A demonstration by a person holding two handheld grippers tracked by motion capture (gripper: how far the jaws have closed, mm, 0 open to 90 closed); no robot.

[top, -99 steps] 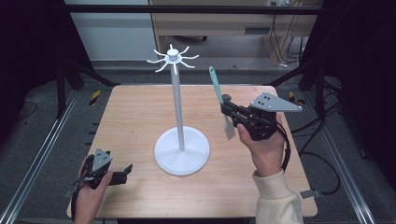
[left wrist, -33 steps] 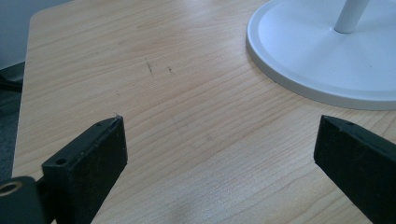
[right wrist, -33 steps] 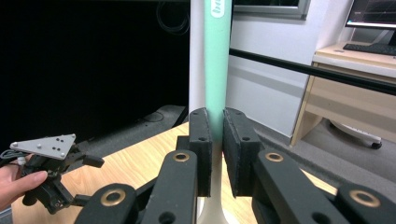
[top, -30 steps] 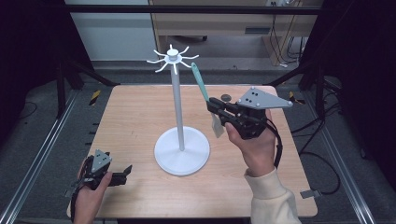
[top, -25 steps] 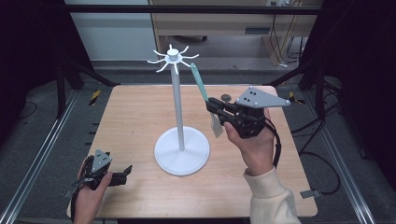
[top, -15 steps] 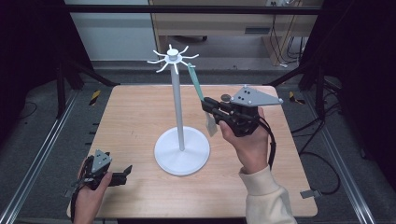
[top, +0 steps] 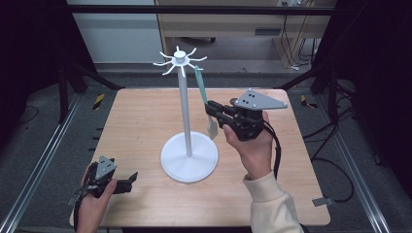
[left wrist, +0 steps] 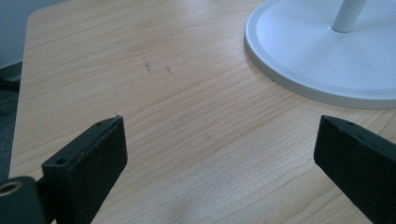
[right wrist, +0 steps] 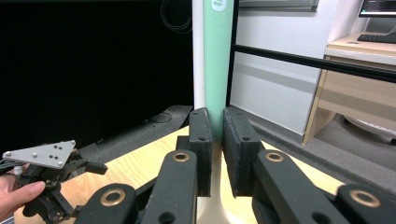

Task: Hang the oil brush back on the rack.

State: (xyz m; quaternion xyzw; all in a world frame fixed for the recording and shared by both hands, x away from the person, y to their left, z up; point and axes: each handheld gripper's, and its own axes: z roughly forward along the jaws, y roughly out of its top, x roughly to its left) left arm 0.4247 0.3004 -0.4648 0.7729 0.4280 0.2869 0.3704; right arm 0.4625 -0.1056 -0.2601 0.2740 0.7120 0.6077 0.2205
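A white stand [top: 183,111] with a round base and a ring of hooks [top: 180,59] at its top rises from the middle of the wooden table [top: 141,116]. My right gripper [top: 211,110] is shut on a spatula with a teal handle [top: 200,87] and a pale blade [top: 212,129], held upright just right of the pole. The handle's top end is close beside a hook on the right. In the right gripper view the handle [right wrist: 217,60] stands between the pads, in front of the pole [right wrist: 198,51]. My left gripper [top: 128,180] rests open on the table's near left corner.
The stand's base [left wrist: 317,60] lies ahead and to the right of the left gripper [left wrist: 219,135], with bare wood between them. Black frame bars and a metal rail border the table. A wooden desk [right wrist: 355,88] stands beyond the far edge.
My right gripper has carried the spatula left toward the stand, so the handle's top has come close to the hooks. The left gripper has stayed put.
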